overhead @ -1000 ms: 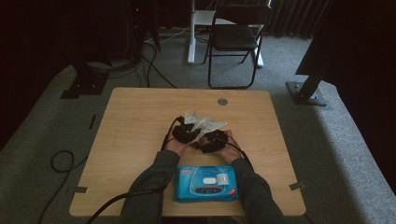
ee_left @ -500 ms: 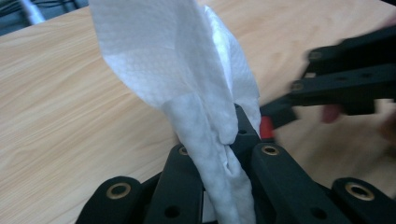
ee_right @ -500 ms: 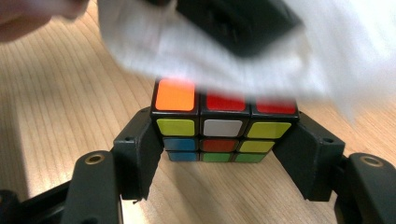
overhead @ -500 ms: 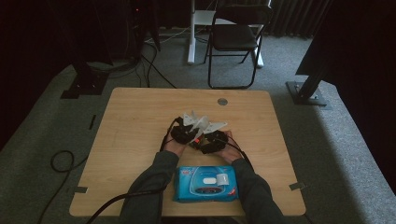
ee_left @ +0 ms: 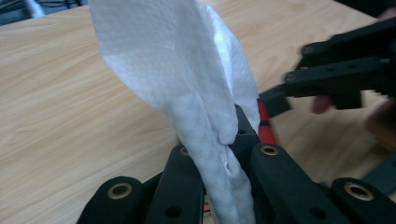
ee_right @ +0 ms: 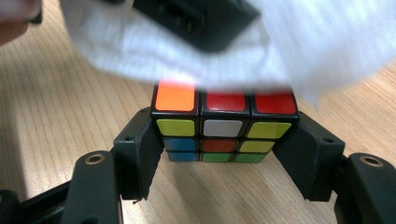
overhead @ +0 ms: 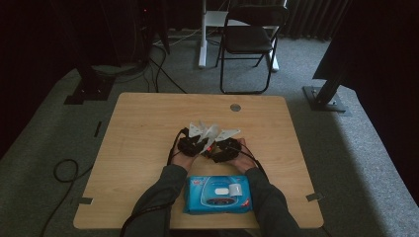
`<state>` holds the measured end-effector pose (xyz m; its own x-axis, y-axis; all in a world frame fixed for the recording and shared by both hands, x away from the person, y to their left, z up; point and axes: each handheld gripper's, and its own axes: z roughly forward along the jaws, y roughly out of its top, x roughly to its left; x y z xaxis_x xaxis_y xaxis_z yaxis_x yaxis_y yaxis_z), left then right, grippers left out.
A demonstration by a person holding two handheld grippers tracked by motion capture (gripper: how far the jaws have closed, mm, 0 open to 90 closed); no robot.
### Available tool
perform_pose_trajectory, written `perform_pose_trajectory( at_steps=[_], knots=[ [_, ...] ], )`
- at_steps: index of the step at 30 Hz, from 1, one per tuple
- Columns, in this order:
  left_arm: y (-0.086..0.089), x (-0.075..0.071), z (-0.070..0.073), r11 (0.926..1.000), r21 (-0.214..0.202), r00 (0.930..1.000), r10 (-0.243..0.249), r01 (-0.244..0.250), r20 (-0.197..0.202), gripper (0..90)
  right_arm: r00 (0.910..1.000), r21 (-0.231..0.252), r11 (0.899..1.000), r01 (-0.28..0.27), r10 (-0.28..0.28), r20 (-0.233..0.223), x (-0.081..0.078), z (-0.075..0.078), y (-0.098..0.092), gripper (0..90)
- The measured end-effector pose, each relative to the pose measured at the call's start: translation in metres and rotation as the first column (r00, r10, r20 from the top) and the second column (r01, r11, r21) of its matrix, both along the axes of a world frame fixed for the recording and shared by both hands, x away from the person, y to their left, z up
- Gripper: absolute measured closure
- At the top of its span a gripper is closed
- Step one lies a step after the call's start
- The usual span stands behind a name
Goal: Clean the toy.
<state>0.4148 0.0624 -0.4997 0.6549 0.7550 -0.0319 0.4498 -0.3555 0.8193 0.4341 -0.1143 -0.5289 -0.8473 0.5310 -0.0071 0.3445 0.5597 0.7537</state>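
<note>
You're clamping the rigid cube (ee_right: 224,126) side-to-side in the right gripper (ee_right: 224,154) while the left gripper (ee_left: 219,163), pinching the limp wipe (ee_left: 187,79), is dragging it over the cube's top.

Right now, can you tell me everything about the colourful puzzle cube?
The puzzle cube is a three-by-three twisty cube with black edges and glossy stickers. Its top row shows orange and red; the near face shows yellow, white, blue, orange and green. The right tool clamps it by both sides, just above the wooden table. A white wipe is on its top.
</note>
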Motion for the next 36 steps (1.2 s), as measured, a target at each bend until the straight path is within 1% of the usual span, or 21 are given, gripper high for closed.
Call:
perform_pose_trajectory(
  at_steps=[1, 3, 4, 6, 8, 9, 11, 13, 14, 15, 17, 19, 21, 22, 23, 24, 26, 30, 31, 34, 36],
  knots=[
    [-0.003, -0.001, 0.0, 0.9998, 0.0, 0.9998, -0.02, 0.02, -0.001, 86.9, 1.0, 0.0, 1.0, 0.0, 0.0, 0.0, 0.0, 0.0, 0.0, 34.1],
    [-0.007, -0.003, 0.0, 0.9995, 0.003, 0.9995, -0.032, 0.032, 0.002, 86.9, 1.0, 0.001, 1.0, 0.0, 0.0, 0.001, 0.0, 0.0, 0.0, 34.1],
    [-0.011, -0.006, 0.001, 0.9977, 0.028, 0.998, -0.062, 0.062, 0.012, 86.9, 1.0, 0.0, 1.0, 0.0, 0.0, 0.001, 0.0, 0.0, 0.0, 34.1],
    [-0.01, -0.006, 0.002, 0.9968, 0.044, 0.9975, -0.068, 0.067, 0.018, 86.9, 1.0, 0.0, 1.0, 0.001, -0.001, 0.002, 0.0, 0.0, 0.0, 34.1],
    [-0.008, -0.006, 0.002, 0.9972, 0.048, 0.9981, -0.058, 0.057, 0.022, 86.9, 1.0, 0.0, 1.0, 0.001, -0.001, 0.002, 0.0, 0.0, 0.0, 34.1],
    [-0.001, -0.002, 0.002, 0.9984, 0.054, 0.9995, -0.019, 0.018, 0.025, 86.8, 1.0, 0.0, 1.0, 0.001, -0.001, 0.001, 0.0, 0.0, 0.0, 34.1],
    [0.008, 0.003, 0.002, 0.9982, 0.049, 0.9992, 0.035, -0.036, 0.02, 86.8, 1.0, -0.001, 1.0, 0.001, -0.001, 0.001, 0.0, 0.0, 0.0, 34.1],
    [0.016, 0.007, 0.002, 0.9956, 0.046, 0.9966, 0.081, -0.082, 0.017, 86.8, 1.0, -0.001, 1.0, 0.001, -0.001, -0.001, 0.0, 0.0, 0.0, 34.1],
    [0.019, 0.008, 0.002, 0.9932, 0.058, 0.9948, 0.101, -0.102, 0.015, 86.9, 1.0, -0.002, 1.0, 0.0, 0.0, 0.0, 0.0, 0.0, 0.0, 34.1],
    [0.021, 0.009, 0.002, 0.9911, 0.065, 0.9932, 0.116, -0.116, 0.013, 86.8, 1.0, -0.001, 1.0, 0.0, 0.0, 0.0, 0.0, 0.0, 0.0, 34.1],
    [0.024, 0.009, 0.0, 0.991, 0.063, 0.993, 0.118, -0.118, 0.004, 86.9, 1.0, -0.001, 1.0, -0.001, 0.001, 0.0, 0.0, 0.0, 0.0, 34.1],
    [0.022, 0.007, 0.0, 0.9914, 0.068, 0.9937, 0.112, -0.112, 0.008, 86.9, 1.0, 0.0, 1.0, -0.001, 0.001, 0.001, 0.0, 0.0, 0.0, 34.1],
    [0.018, 0.004, 0.001, 0.9919, 0.07, 0.9941, 0.104, -0.106, 0.03, 87.0, 1.0, -0.002, 1.0, 0.002, -0.002, 0.001, 0.001, 0.0, 0.0, 34.1],
    [0.018, 0.004, 0.001, 0.9919, 0.07, 0.9941, 0.104, -0.106, 0.03, 86.9, 1.0, -0.003, 1.0, 0.004, -0.004, 0.0, 0.001, 0.0, -0.001, 34.1],
    [0.014, 0.001, 0.002, 0.9952, 0.06, 0.9965, 0.076, -0.078, 0.036, 86.9, 1.0, -0.002, 1.0, 0.006, -0.006, -0.002, 0.001, 0.0, -0.001, 34.1],
    [0.01, -0.002, 0.002, 0.996, 0.069, 0.9975, 0.054, -0.057, 0.045, 86.9, 0.9999, -0.003, 1.0, 0.01, -0.01, -0.004, 0.001, 0.0, -0.001, 34.1],
    [0.003, -0.006, 0.001, 0.9976, 0.066, 0.9986, 0.019, -0.023, 0.05, 86.9, 0.9999, -0.003, 1.0, 0.01, -0.01, -0.002, 0.001, 0.0, -0.002, 34.2],
    [-0.008, -0.011, 0.001, 0.9967, 0.066, 0.9976, -0.051, 0.048, 0.047, 86.8, 0.9999, -0.002, 1.0, 0.012, -0.012, -0.001, 0.001, 0.0, -0.002, 34.1],
    [-0.008, -0.011, 0.001, 0.9967, 0.066, 0.9976, -0.051, 0.048, 0.047, 86.8, 0.9999, -0.002, 1.0, 0.013, -0.013, -0.001, 0.001, 0.0, -0.001, 34.1],
    [-0.011, -0.013, 0.0, 0.9956, 0.059, 0.996, -0.076, 0.073, 0.047, 86.8, 0.9999, -0.002, 1.0, 0.014, -0.014, -0.002, 0.001, 0.0, -0.001, 34.1],
    [-0.008, -0.012, 0.0, 0.9962, 0.072, 0.9971, -0.053, 0.049, 0.055, 86.7, 0.9998, -0.002, 1.0, 0.017, -0.017, -0.002, 0.001, 0.0, -0.001, 34.1]
  ],
)
